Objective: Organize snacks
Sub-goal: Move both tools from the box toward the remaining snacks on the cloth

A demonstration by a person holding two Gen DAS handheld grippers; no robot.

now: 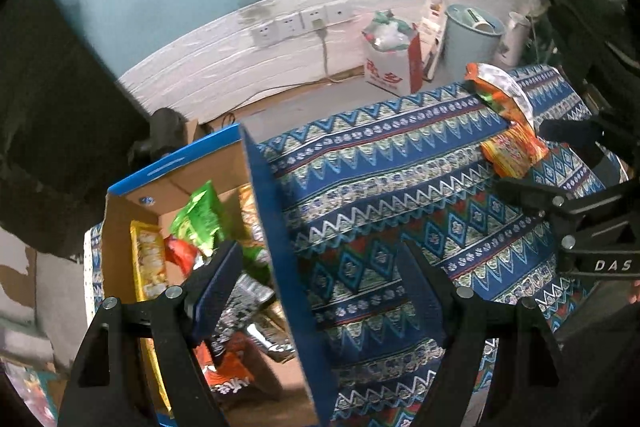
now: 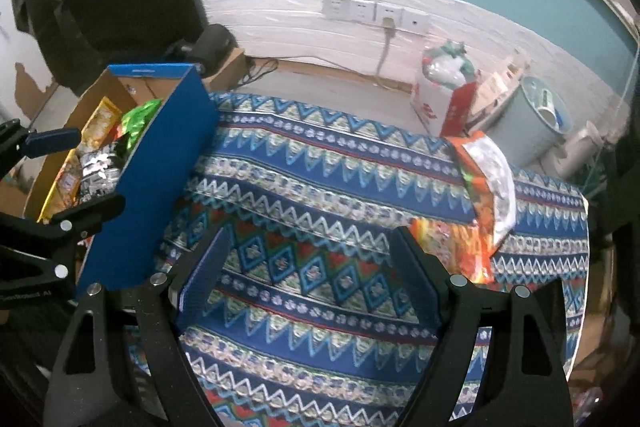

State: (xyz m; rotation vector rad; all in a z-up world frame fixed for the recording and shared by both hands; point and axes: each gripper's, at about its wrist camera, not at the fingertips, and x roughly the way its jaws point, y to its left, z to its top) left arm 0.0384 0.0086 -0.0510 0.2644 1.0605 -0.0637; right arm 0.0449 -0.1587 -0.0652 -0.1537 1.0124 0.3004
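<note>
I count two orange snack bags [image 2: 486,187] lying together near the far right corner of the patterned tablecloth [image 2: 312,187], one overlapping the other. At the left edge stands one blue cardboard box [image 2: 160,163], already holding at least five packets [image 1: 200,215]: green, yellow, red, silver and orange. My left tongs [image 1: 320,279] are spread wide and empty, straddling the box's right wall. My right tongs [image 2: 308,267] are also wide apart with nothing between them, over bare cloth just left of the orange bags.
</note>
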